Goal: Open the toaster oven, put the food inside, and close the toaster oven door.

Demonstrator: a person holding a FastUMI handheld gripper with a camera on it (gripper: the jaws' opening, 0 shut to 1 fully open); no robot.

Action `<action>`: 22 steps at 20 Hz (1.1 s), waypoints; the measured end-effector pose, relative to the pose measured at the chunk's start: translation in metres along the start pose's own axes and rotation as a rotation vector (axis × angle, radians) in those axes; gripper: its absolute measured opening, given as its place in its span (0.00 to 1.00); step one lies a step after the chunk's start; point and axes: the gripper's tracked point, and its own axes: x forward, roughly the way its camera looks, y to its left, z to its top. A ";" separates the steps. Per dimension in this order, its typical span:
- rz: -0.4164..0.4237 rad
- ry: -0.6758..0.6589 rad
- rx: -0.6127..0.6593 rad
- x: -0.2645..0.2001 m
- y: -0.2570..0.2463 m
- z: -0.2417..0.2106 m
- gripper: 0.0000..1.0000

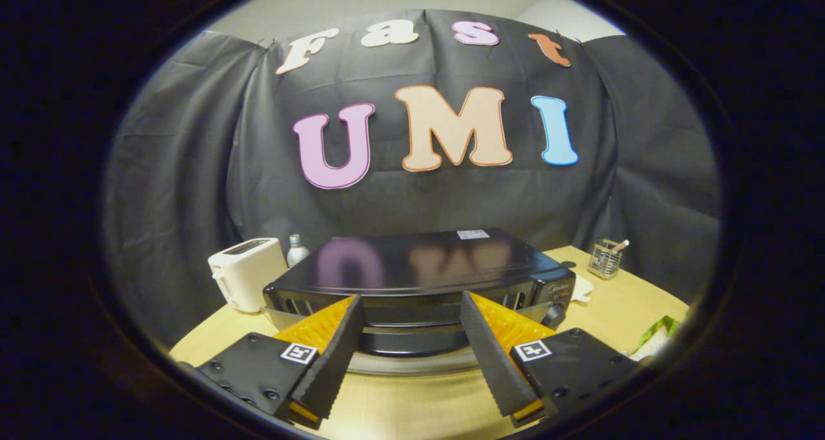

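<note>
A black toaster oven (419,266) with a glossy top stands on the wooden table (619,311), its front toward me. I look down on it from above and in front. Its dark door handle (412,342) runs along the front, with a silvery strip just under it. My gripper (410,299) is open, and its two fingers stand wide apart at the oven's front edge. The handle lies between them, and neither finger presses on it. The control knobs (555,311) sit at the oven's right front corner. From this angle the door looks closed.
A white slot toaster (248,272) and a small bottle (296,250) stand left of the oven. A wire holder (606,258) with a utensil sits at the back right. A white object (582,290) lies beside the oven's right end, and something green and white (657,334) lies further right.
</note>
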 end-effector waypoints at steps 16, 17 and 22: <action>0.037 0.396 -0.005 -0.061 -0.011 -0.101 0.93; 0.037 0.424 -0.011 -0.062 -0.012 -0.110 0.93; 0.034 0.489 -0.035 -0.061 -0.015 -0.139 0.93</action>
